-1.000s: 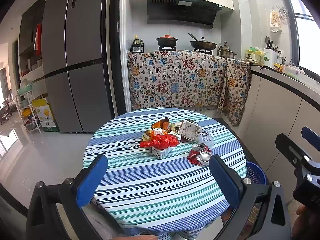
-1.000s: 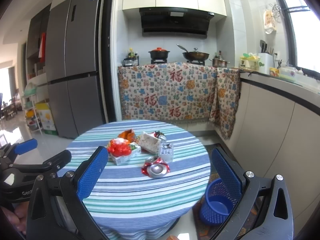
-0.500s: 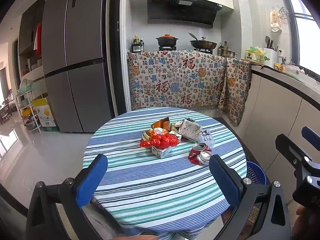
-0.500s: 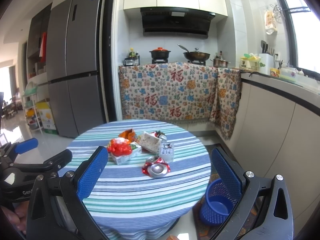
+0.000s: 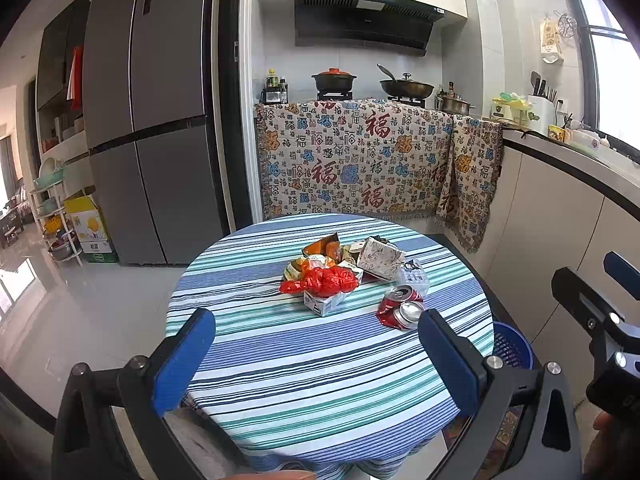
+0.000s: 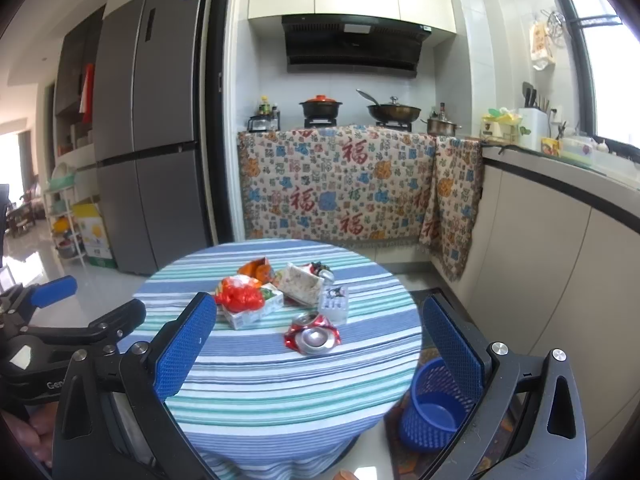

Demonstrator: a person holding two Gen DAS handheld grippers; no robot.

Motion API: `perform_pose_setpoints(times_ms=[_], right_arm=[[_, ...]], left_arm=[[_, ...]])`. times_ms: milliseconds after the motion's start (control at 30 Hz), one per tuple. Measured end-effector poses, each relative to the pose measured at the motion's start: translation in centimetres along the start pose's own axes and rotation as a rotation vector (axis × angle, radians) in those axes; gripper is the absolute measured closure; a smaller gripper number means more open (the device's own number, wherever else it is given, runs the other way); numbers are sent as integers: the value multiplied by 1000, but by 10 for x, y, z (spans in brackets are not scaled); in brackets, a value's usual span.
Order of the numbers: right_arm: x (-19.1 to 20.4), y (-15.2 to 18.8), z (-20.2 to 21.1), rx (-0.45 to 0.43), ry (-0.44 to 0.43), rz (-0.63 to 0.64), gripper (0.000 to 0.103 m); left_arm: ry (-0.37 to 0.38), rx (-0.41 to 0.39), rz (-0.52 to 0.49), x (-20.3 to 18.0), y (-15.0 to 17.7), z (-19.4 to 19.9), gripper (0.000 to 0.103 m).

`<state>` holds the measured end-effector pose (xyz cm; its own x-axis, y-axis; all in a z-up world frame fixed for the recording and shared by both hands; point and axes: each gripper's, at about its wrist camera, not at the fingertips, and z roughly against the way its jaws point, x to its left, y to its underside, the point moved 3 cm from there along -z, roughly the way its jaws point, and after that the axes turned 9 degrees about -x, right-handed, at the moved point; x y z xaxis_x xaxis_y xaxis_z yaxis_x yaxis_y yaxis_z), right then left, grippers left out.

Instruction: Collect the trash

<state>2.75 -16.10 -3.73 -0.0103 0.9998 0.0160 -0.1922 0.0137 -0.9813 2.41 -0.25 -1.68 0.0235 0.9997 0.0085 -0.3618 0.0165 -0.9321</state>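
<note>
Almost nothing has moved since 1 s ago: the right view has only drifted a touch, so the table sits slightly lower in it, while the left view is unchanged.

Left view: the left gripper (image 5: 316,354) hangs over the near edge of the round striped table (image 5: 280,368), its 2 blue pads spread wide with nothing between them. The trash sits in 1 heap past the table's centre. A crushed red can (image 5: 400,309) lies nearest, on the heap's right side. Left of the can is a small white box (image 5: 323,303) with a red bag (image 5: 324,280) on top. Behind the can are a clear cup (image 5: 412,276) and a patterned carton (image 5: 378,258), with an orange wrapper (image 5: 326,246) at the back. A blue bin (image 5: 510,350) stands on the floor by the table's right edge, and the right gripper's fingers show beyond it.

Right view: the right gripper (image 6: 318,356) is also held short of the table (image 6: 280,384), its pads wide apart and empty. The can (image 6: 313,336) lies closest to it, just in front of the cup (image 6: 335,302). The box and red bag (image 6: 240,299) are to the can's left, the carton (image 6: 300,288) behind it. The bin (image 6: 434,408) stands open beside the table's right edge. The left gripper (image 6: 64,308) appears off the table's left side, also open.
</note>
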Motion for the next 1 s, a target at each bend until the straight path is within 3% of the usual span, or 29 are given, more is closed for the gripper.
perform_pose_setpoints(times_ms=[1000], right_arm=[[-1,0,0,1,-1,0,0]], left_arm=[[3,6,-2,-2,7,-2,0]])
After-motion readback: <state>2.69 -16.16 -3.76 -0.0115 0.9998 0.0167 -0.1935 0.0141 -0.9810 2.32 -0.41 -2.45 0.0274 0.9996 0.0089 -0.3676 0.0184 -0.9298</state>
